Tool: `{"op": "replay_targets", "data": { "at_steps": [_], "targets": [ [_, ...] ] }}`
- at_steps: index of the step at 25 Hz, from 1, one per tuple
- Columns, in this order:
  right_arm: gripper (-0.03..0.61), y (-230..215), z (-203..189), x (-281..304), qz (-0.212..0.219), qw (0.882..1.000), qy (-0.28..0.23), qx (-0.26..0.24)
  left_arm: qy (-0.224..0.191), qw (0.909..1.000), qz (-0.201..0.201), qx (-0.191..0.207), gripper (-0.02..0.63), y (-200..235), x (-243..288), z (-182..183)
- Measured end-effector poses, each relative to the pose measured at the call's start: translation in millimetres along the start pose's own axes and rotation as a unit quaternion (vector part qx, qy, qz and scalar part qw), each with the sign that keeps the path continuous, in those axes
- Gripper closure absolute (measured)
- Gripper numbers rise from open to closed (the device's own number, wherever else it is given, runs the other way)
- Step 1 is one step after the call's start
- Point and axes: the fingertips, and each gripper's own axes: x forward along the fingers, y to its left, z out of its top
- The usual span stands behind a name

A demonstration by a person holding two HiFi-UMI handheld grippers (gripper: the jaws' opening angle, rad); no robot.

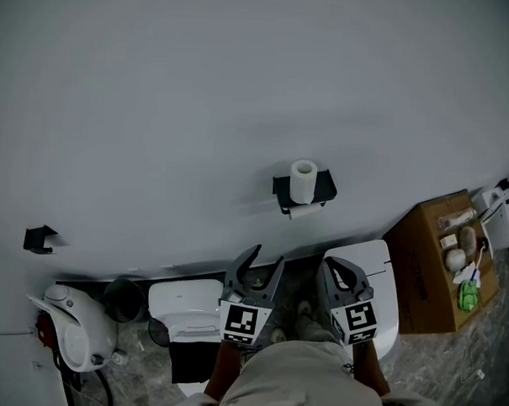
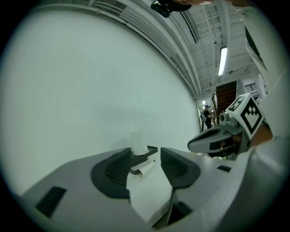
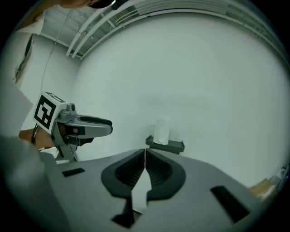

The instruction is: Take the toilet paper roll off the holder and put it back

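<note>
You are holding both claws low and near you, well apart from the wall, and neither is touching anything. Your left gripper is standing released, with its jaws spread and only bare wall showing between them. Your right gripper is clenched on nothing, its pads meeting at the tips.

The toilet paper roll is standing upright on top of the black holder, far ahead on the wall and slightly right of your left claw. A second white rolled end is showing just beneath the shelf. I cannot tell whether it is a loose tail or another roll.

The removal looks not yet begun, so the risks are all in the reach. The roll appears to be resting free on the shelf, so a nudge from the clenched right claw would probably be tipping it off toward the toilet and the floor below. Closing the left jaws too high or off-centre may be toppling it rather than gripping it. Squeezing hard would likely be crushing the soft tube. Catching the white end underneath could be unspooling paper as you are lifting away.
</note>
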Motion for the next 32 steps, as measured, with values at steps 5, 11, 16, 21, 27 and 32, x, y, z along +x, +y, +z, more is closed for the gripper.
{"op": "replay_targets", "data": {
  "at_steps": [5,11,16,21,27,32],
  "targets": [
    [0.578,-5,2,12,0.005,1.000,-0.003,0.000,0.002,1.0000,0.004,0.002,0.402,7,9,-2],
    [0.578,-19,5,29,0.012,1.000,-0.010,0.004,0.004,0.9999,0.007,0.006,0.402,12,28,0],
    [0.578,-32,5,47,0.025,1.000,-0.014,0.010,0.011,0.9998,0.014,0.009,0.402,16,49,-2],
    [0.578,-49,5,64,0.037,0.999,-0.016,0.013,0.017,0.9995,0.024,0.011,0.402,20,68,-3],
    [0.578,-65,7,80,0.050,0.998,-0.018,0.015,0.021,0.9992,0.033,0.010,0.402,23,88,-2],
    [0.578,-76,8,91,0.063,0.998,-0.022,0.019,0.025,0.9988,0.039,0.014,0.402,23,103,-1]
  ]
}}
